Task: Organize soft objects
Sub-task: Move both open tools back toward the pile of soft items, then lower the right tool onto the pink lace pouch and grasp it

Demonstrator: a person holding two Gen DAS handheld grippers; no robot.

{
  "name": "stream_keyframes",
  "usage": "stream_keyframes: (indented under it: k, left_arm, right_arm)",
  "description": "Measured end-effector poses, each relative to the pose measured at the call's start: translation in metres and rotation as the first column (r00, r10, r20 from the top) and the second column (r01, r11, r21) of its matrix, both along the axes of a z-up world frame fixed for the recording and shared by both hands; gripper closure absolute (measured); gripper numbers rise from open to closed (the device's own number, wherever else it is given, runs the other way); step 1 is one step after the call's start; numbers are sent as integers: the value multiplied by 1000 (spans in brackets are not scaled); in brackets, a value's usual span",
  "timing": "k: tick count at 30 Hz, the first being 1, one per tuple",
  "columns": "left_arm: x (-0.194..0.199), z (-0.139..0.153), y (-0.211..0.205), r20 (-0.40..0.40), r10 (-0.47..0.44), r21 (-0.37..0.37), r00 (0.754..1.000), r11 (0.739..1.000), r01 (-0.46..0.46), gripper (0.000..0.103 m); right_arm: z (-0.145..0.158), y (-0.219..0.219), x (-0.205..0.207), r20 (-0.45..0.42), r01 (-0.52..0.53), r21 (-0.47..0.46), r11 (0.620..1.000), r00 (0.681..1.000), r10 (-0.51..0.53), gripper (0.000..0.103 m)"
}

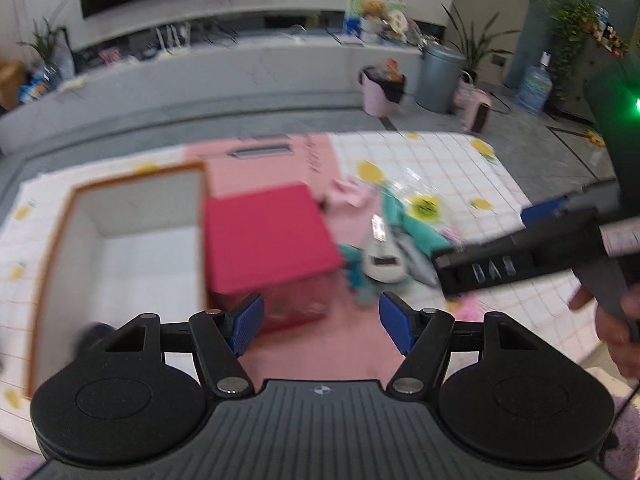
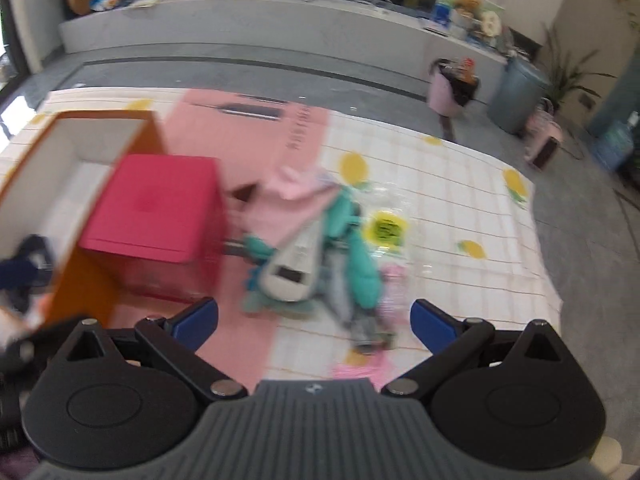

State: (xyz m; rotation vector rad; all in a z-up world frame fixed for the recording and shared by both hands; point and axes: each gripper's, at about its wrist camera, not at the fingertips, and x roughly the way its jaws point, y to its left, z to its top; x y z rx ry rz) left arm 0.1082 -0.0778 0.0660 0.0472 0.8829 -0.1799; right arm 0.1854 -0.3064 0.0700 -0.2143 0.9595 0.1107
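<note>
A: How do the jaws stand on the left gripper (image 1: pixel 321 322)?

B: Spread wide with nothing between them; the ribbed blue pads (image 1: pixel 249 322) hover over a pink mat (image 1: pixel 320 344). The right gripper (image 2: pixel 314 320) is the same, its jaws parted and empty, with smooth blue pads (image 2: pixel 430 326).

A: And the soft things?

B: A jumbled pile of soft objects (image 2: pixel 320 256) lies just ahead of the right gripper, partly on the pink mat and partly on the white grid-patterned cloth with yellow lemon prints (image 2: pixel 460 208). There is teal fabric (image 2: pixel 360 264), a pale pink folded cloth (image 2: pixel 288 200), a white oblong item with a dark patch (image 2: pixel 292 268), and crinkled clear plastic bearing a yellow round label (image 2: pixel 386 228). Blur hides finer detail.

A: What sits beside the pile?

B: To its left, a boxy red container with a flat magenta lid (image 1: pixel 268 236). Left of that, touching it, is an open rectangular box with orange outer walls and a white interior (image 1: pixel 120 248).

A: Is the right gripper visible from the left camera?

B: Yes, its dark body (image 1: pixel 516 256) reaches in above the pile, held by a hand (image 1: pixel 616 316).
</note>
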Motion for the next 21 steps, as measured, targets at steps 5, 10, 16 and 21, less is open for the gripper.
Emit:
stream_keyframes:
  k: [5,10,16,21]
  left_arm:
    - [9,-35,-38,-48,-41,-5,998,999,41,25]
    - [21,-66,-64,-80,-74,-7,994,997,74,25]
    - [35,-90,-86,-126,-103,27,987,994,107,25]
    - [46,-103,-92,-152,-89,-11,984,996,88,26]
  right_arm:
    - [-31,-29,20,-15,55,15,998,998,-55,3]
    - [-62,-47,46,-56,138,58,989,989,-134,3]
    - [-93,-55,77,-81,175,54,983,982,-171,5]
    - [-112,-66,88,-99,150,50,987,984,-145,28]
